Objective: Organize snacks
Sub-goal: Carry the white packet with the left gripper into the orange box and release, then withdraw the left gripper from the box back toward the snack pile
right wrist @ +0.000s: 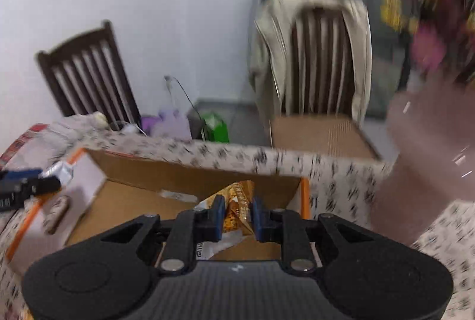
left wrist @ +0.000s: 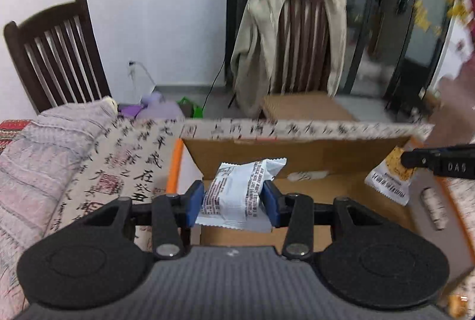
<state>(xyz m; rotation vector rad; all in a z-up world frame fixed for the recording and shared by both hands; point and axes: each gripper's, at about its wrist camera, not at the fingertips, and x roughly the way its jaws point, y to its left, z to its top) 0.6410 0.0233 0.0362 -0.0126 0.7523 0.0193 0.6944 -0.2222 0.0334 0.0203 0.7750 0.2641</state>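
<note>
My left gripper (left wrist: 233,197) is shut on a white snack packet (left wrist: 237,192) with small print and holds it over the open cardboard box (left wrist: 297,150). My right gripper (right wrist: 236,217) is shut on a yellow-orange snack packet (right wrist: 237,208) over the same box (right wrist: 184,174). In the left wrist view the right gripper (left wrist: 439,164) enters from the right with that yellow and white packet (left wrist: 389,179). In the right wrist view the left gripper (right wrist: 26,186) shows at the left edge with its white packet (right wrist: 61,171). A small wrapped roll snack (left wrist: 434,208) lies in the box, and shows in the right wrist view (right wrist: 58,214).
The box has orange-edged flaps (left wrist: 173,165) and sits on a cloth with black calligraphy (left wrist: 130,165). A folded pinkish blanket (left wrist: 44,147) lies at left. Two dark wooden chairs (left wrist: 56,58) stand behind, one draped with a beige jacket (left wrist: 258,46). The right wrist view is motion-blurred.
</note>
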